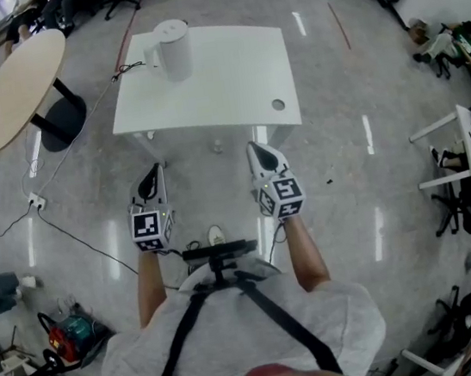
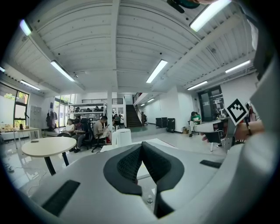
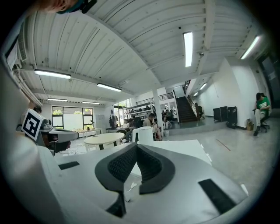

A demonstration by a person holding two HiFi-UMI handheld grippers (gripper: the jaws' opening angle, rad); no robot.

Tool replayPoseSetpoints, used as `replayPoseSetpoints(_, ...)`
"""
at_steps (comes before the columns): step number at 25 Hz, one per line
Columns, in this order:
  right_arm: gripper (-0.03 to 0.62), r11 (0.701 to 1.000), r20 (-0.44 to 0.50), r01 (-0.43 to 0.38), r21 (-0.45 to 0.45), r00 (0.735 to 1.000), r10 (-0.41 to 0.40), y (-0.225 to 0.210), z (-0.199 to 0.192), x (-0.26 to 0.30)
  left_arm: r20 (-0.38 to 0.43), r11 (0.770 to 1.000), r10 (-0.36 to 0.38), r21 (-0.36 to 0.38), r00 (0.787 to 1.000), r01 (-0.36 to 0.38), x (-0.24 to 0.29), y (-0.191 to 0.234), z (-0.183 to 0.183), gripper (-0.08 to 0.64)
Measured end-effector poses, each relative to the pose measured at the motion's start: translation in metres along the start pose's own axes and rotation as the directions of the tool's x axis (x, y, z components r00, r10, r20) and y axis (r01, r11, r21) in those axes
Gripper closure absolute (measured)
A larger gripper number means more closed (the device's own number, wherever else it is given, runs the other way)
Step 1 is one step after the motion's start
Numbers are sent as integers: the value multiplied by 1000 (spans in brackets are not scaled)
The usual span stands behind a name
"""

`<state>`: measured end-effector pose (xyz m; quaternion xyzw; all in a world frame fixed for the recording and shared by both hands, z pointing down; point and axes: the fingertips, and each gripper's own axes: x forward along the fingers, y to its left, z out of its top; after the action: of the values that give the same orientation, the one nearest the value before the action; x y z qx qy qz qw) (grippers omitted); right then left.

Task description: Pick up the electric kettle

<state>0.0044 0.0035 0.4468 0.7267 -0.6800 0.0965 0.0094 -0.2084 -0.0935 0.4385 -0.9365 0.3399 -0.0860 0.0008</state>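
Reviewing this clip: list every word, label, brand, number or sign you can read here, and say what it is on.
No words, numbers or brands can be read in any view.
Left claw cube: black-and-white square marker, a pattern, not text.
Right claw cube: the same kind of marker.
Electric kettle: plain white, no label visible.
Anything in the far background is too small to read.

From here I see a big open-plan workspace, part office and part lab: a polished grey floor [image 1: 342, 81], a ribbed white ceiling [image 2: 96, 39] with long strip lights [image 2: 156, 71], and a staircase [image 2: 130, 119] rising at the far end. People [image 2: 101, 129] sit working beyond a round table [image 1: 17, 87] and a plain white table [image 1: 222, 89]. Loose cables [image 1: 78, 240] and piled gear [image 1: 65, 337] line the edges.
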Motion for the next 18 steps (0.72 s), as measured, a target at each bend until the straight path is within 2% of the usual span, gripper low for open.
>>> replayPoseSetpoints(18,581,1000,-1,13,-24,1000,-13,-3,21,71,13,999,-35,15,999,35,63,48,6,552)
